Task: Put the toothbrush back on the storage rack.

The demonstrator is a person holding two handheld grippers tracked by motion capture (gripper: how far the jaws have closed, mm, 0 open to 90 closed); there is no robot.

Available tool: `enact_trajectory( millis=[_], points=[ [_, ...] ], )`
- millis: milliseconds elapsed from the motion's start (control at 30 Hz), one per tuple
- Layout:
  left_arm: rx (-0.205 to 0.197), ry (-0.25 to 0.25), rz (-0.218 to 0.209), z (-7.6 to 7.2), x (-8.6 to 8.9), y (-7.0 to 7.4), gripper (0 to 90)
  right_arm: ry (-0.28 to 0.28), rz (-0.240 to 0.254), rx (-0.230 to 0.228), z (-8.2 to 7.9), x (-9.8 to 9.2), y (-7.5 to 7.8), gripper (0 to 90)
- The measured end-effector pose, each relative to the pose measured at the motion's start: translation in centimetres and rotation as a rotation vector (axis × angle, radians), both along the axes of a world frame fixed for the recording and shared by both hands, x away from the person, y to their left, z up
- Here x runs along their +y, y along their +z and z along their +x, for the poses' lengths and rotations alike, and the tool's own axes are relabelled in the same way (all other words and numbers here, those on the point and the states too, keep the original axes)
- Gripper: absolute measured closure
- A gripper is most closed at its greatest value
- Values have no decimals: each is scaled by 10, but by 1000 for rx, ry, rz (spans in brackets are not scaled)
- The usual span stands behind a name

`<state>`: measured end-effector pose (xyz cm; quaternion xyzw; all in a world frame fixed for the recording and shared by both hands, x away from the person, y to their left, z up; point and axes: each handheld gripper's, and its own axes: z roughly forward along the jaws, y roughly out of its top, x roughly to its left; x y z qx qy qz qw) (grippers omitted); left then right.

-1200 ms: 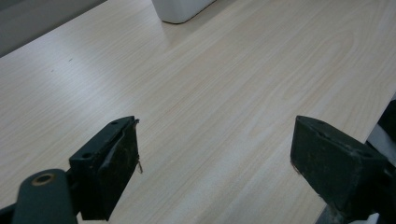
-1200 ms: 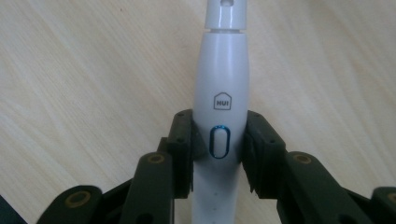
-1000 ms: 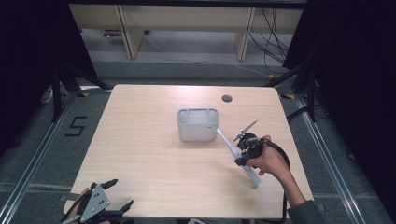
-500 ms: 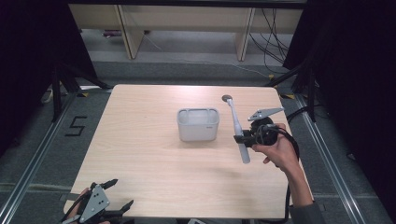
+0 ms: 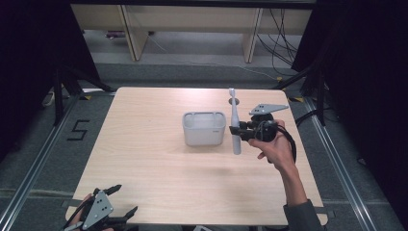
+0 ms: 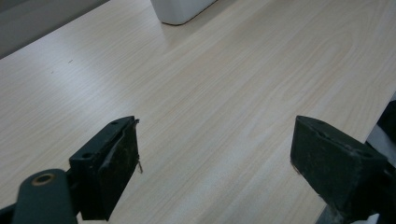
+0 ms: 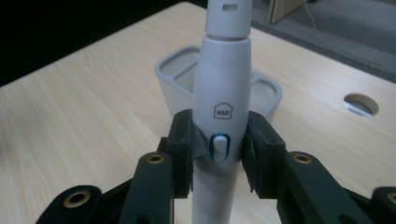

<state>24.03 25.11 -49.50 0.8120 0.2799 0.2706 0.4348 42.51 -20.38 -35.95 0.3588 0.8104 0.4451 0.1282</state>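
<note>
Right tongs (image 5: 235, 130) clamp an electric toothbrush (image 5: 234, 122) by its handle, jaws pressed on both sides at the level of the blue-ringed button (the right gripper view shows this plainly, with a small house-shaped logo just above the button). Toothbrush stands nearly upright, brush head up, lifted off the surface (image 5: 144, 144), just beside the right wall of the holder (image 5: 204, 129). Person's right hand (image 5: 272, 147) carries the tongs from the right side, forearm coming in over the near right corner of the surface.

Holder is a pale grey, rounded-rectangular tub with compartments, sitting a little right of centre on the surface. Round cable hole (image 5: 232, 101) near the far edge, partly behind the toothbrush neck.

Left tongs (image 5: 115, 207) rest at the near left corner of the surface, jaws spread wide with nothing between them (left gripper view looks between the two black pads (image 6: 119, 158) onto bare wood grain, with the base of the holder at the top). Left and right tongs well apart.
</note>
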Motion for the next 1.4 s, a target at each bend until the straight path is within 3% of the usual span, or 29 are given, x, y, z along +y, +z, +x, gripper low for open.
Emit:
enact_trajectory(
  millis=[33,67,167,367,667,867,1267,1400],
  points=[
    [4,0,2,0,0,0,148,30,0,-48,4,1,-1,668],
    [1,-2,3,0,0,0,148,22,17,-55,4,6,-1,668],
    [-1,4,4,0,1,1,148,44,2,-92,6,17,-3,669],
    [-1,6,-5,-1,0,0,148,53,38,-103,11,29,-2,668],
    [2,0,0,-1,0,1,148,61,51,-133,16,39,0,668],
    [-3,1,7,-1,1,1,149,59,105,-126,20,45,8,668],
    [0,-2,10,-1,1,2,148,61,123,-175,33,63,19,668],
    [0,-2,8,0,1,2,148,52,134,-164,38,68,19,669]
  ],
)
